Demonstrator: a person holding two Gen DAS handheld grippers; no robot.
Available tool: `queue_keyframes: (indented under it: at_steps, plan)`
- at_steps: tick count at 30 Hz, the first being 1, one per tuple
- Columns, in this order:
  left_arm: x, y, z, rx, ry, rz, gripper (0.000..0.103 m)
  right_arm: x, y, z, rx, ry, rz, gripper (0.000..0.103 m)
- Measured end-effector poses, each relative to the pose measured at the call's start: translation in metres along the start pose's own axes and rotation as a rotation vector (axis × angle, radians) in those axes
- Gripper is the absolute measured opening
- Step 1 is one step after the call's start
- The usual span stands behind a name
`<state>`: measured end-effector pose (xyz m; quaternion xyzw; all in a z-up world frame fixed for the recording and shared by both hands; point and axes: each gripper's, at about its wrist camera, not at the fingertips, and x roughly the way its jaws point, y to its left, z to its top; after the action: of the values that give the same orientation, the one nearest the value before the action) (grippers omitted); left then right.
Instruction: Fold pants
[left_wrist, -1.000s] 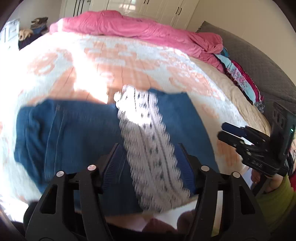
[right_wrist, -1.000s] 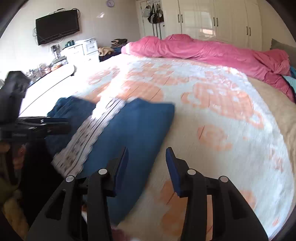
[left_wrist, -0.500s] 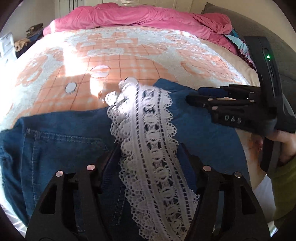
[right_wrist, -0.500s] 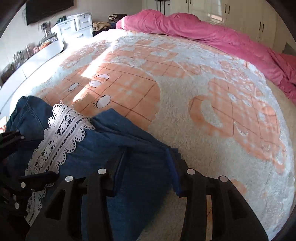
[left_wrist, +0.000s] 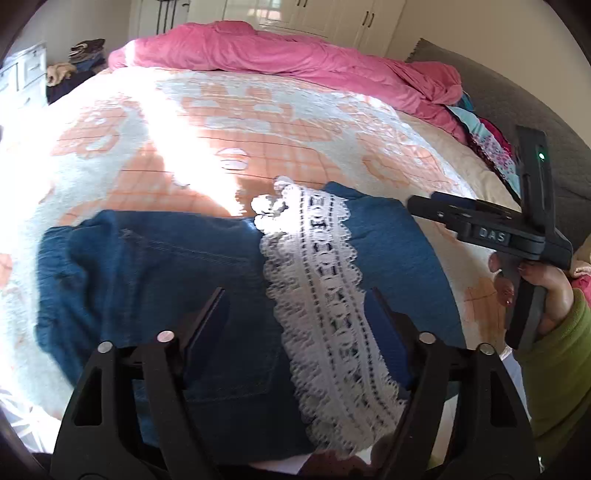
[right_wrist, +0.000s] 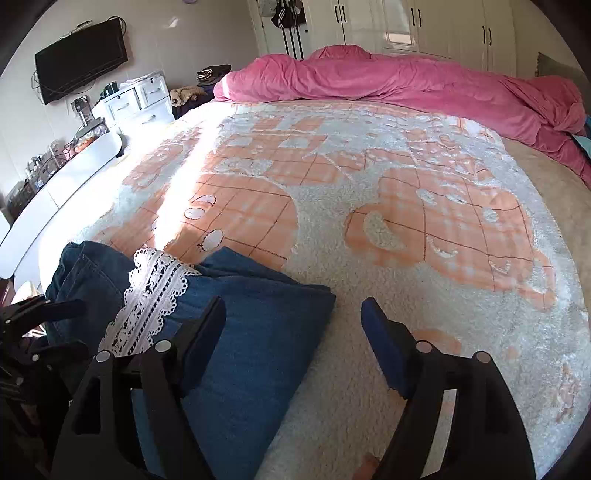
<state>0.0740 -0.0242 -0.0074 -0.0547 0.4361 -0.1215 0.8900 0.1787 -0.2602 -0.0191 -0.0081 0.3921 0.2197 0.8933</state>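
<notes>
Folded denim pants (left_wrist: 177, 280) with white lace strip (left_wrist: 325, 317) on fluffy blanket (right_wrist: 369, 229); both tools spread wide, empty

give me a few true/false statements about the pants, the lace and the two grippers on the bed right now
1. The jeans lie folded on the blanket. True.
2. The lace strip is black. False: it is white, running across the denim.
3. The right gripper is clamped on the jeans. False: its jaws stand wide apart, holding nothing.
4. The left gripper is open above the denim and lace. True.
5. The pink duvet covers the jeans. False: it is bunched at the far side of the bed, apart from them.
</notes>
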Motion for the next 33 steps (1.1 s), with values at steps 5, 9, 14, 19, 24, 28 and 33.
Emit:
queue_keyframes:
  at_steps: [5,9,14,19,24,28,33]
  plan:
    - [-0.028,0.027,-0.005,-0.052,-0.031,0.049,0.083,-0.018,0.021,-0.002,-0.033,-0.019,0.034,0.080]
    - [-0.050,0.058,-0.010,-0.128,-0.064,0.114,0.088,-0.026,0.055,0.007,-0.106,-0.041,0.090,0.083]
    - [-0.058,0.104,-0.023,-0.257,-0.033,0.149,0.089,-0.009,0.113,0.031,-0.206,-0.010,0.203,0.084]
    - [-0.052,0.129,-0.037,-0.345,0.000,0.080,0.089,0.018,0.180,0.051,-0.329,0.054,0.336,0.084]
    - [-0.036,0.131,-0.045,-0.377,0.033,0.009,0.055,0.064,0.231,0.065,-0.426,0.176,0.405,0.084]
    - [-0.024,0.129,-0.050,-0.386,0.052,-0.005,0.051,0.096,0.259,0.065,-0.498,0.247,0.399,0.084]
    - [-0.021,0.133,-0.052,-0.405,0.046,-0.031,0.051,0.120,0.287,0.059,-0.556,0.313,0.440,0.084]
